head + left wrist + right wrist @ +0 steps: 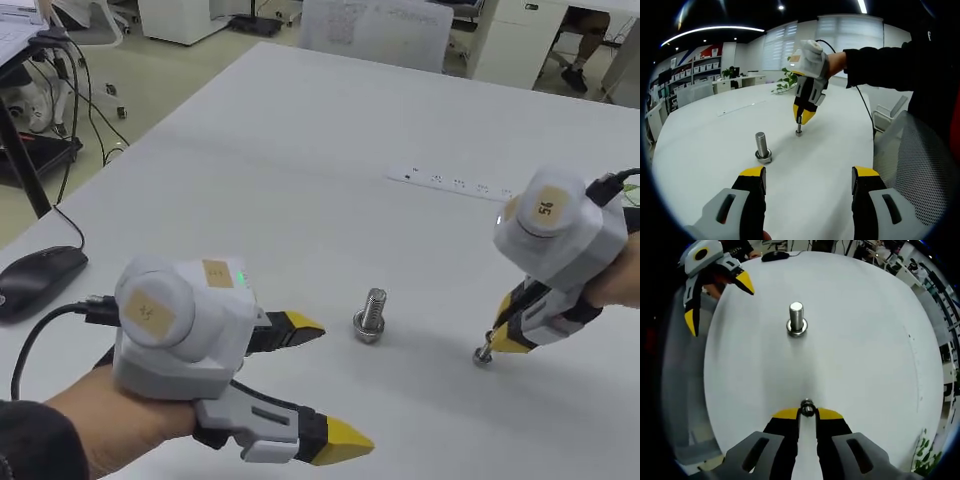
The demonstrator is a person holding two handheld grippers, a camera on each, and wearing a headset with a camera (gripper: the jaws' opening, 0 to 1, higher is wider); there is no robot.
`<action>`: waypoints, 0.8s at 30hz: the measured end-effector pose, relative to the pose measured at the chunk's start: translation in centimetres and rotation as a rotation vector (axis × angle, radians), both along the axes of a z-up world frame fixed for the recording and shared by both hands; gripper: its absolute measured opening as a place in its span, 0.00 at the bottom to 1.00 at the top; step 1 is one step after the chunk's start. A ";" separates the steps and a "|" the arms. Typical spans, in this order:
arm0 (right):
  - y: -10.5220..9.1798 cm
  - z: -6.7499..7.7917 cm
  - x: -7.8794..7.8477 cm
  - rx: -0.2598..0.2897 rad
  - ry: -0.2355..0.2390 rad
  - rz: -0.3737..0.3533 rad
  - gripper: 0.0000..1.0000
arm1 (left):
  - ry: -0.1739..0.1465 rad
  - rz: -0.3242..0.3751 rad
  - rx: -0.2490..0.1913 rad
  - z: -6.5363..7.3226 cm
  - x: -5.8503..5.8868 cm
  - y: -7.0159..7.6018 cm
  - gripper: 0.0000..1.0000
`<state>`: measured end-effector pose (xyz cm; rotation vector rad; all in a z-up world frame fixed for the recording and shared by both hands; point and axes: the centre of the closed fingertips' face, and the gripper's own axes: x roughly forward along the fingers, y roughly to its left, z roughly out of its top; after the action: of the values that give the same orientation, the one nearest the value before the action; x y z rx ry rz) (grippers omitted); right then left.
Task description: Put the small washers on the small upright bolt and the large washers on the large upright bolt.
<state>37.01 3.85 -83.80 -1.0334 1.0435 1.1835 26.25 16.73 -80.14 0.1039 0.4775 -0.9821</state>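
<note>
The right gripper view looks down on its own jaws, pinched around the top of the small bolt. The left gripper view shows that bolt standing on the table. The left gripper hovers open near the large bolt.

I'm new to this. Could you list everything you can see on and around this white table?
Table: one, white, under everything.
Large bolt: one, silver, upright mid-table.
Small bolt: one, silver, upright, right of it.
Power strip: one, white, table's far side.
Computer mouse: one, black, left edge.
Chair: one, pale, beyond the table.
Left gripper: one, grey, yellow tips, open, left of the large bolt.
Right gripper: one, same colours, shut on the small bolt.
</note>
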 end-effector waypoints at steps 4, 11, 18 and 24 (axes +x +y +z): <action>0.0 -0.6 0.2 -0.003 0.001 -0.001 0.13 | 0.002 -0.001 0.001 0.0 0.0 0.0 0.69; -0.1 -1.6 0.2 -0.012 0.008 -0.002 0.13 | 0.004 0.002 0.001 -0.1 0.1 -0.1 0.69; -0.2 -2.3 0.3 -0.010 0.012 -0.009 0.13 | 0.007 0.001 0.001 -0.2 0.2 -0.1 0.69; -0.2 -2.7 0.3 -0.014 0.012 -0.006 0.13 | 0.009 0.000 0.003 -0.3 0.2 -0.2 0.69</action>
<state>37.34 3.63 -86.55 -1.0343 1.0648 1.1800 26.45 16.58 -80.48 0.1021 0.4875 -0.9823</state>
